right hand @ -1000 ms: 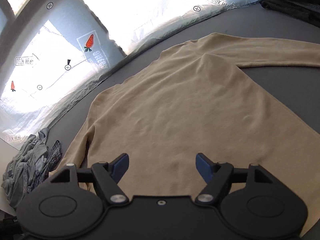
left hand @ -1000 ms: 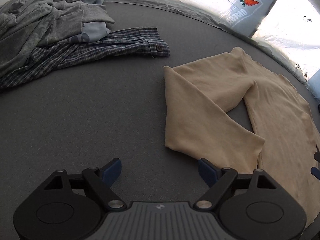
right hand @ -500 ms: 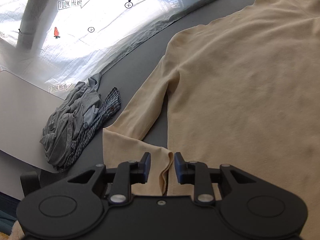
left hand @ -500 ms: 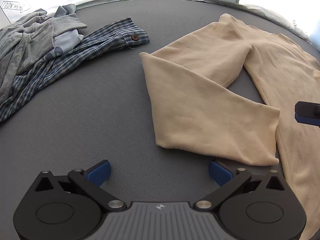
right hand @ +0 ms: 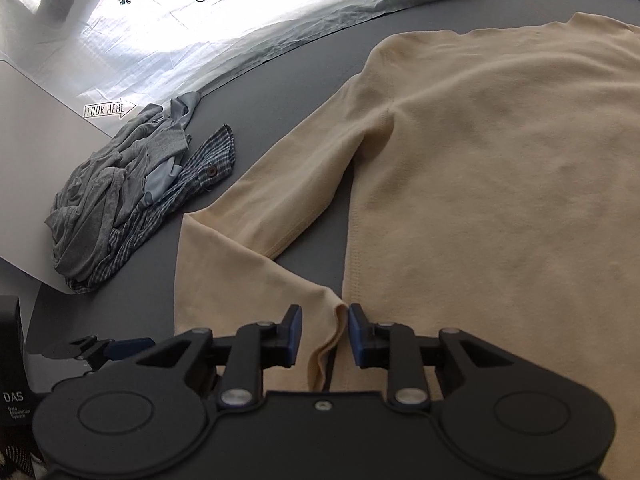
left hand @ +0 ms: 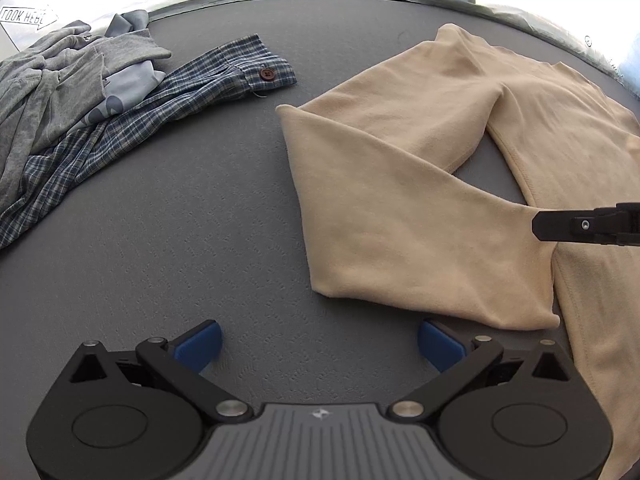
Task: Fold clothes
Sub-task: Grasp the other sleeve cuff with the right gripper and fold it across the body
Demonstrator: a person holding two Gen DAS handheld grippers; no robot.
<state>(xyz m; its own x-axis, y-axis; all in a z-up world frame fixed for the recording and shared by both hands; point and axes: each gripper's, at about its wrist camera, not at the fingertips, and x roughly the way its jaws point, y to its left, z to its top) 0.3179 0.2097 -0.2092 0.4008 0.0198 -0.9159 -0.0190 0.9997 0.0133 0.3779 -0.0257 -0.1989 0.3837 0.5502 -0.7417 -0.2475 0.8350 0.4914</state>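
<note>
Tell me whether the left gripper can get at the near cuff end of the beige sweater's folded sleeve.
Probably yes: the left gripper is wide open, with only bare grey mat between it and the cuff.

A beige long-sleeved knit sweater (right hand: 500,184) is spread flat on the dark grey textured table (left hand: 160,240), its sleeve (left hand: 392,216) doubled back beside the body. Well to its left, a crumpled grey garment (left hand: 48,92) is heaped upon a blue checked shirt (left hand: 132,128).

Dark grey desk (left hand: 168,240); lying on it, tan sweater (left hand: 400,220) spread at right, plaid shirt (left hand: 120,132) under crumpled grey garments (left hand: 52,80) far left.
</note>
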